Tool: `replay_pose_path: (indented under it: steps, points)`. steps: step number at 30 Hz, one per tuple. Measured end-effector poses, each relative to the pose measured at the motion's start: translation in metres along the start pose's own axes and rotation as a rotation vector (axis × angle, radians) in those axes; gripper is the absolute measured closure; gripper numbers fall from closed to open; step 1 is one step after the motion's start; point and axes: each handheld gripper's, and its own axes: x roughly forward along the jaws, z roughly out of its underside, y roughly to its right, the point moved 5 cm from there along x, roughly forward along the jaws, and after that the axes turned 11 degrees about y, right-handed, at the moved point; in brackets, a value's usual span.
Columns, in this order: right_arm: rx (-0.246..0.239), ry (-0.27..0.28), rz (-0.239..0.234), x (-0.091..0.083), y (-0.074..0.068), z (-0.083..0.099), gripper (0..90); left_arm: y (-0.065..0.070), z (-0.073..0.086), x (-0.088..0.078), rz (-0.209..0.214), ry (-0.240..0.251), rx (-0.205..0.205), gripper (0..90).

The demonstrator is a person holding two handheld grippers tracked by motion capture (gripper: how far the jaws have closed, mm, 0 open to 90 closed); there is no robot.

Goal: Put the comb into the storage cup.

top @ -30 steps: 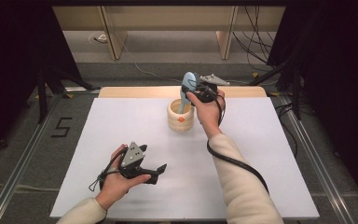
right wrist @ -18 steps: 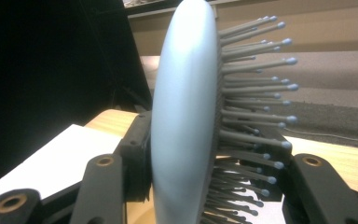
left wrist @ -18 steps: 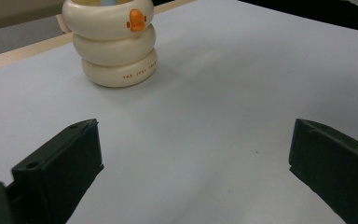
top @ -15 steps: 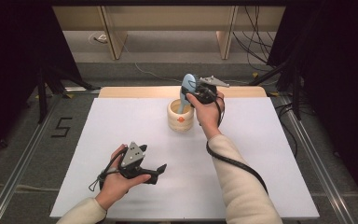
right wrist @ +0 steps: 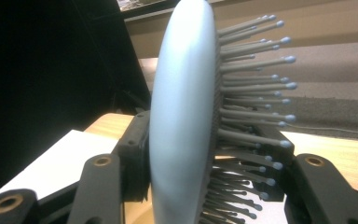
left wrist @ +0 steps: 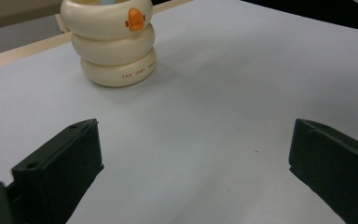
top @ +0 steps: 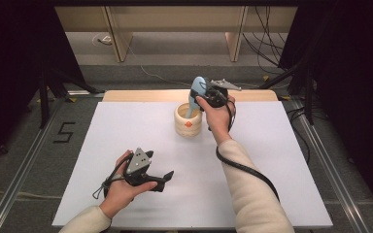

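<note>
Pale-blue hairbrush (top: pixel 196 92) clamped in the right tongs (top: pixel 205 95), handle inside the cream cup (top: pixel 188 122) at the far bench (top: pixel 272 160); left tongs (top: pixel 161 178) spread apart, empty, near-left.

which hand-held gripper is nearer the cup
Right. The right hand-held gripper is just above the cup, clamped on the hairbrush whose handle goes down into it. The left hand-held gripper is well short of the cup, near the table's front edge, jaws open.

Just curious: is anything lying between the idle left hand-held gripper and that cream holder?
No, just bare white table before the holder, in the left gripper view.
</note>
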Motion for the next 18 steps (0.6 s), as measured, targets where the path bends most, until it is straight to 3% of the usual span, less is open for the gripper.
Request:
replay_pose_path:
  steps: [6,18]
  points:
    - [0.048,0.007,0.007,0.0,0.006,0.001,49.1,0.0,0.0,0.0,0.001,-0.001,0.0,2.1]
    - [0.071,0.016,0.014,-0.003,0.013,0.002,47.3,-0.001,0.0,0.0,-0.001,-0.002,0.002,2.2]
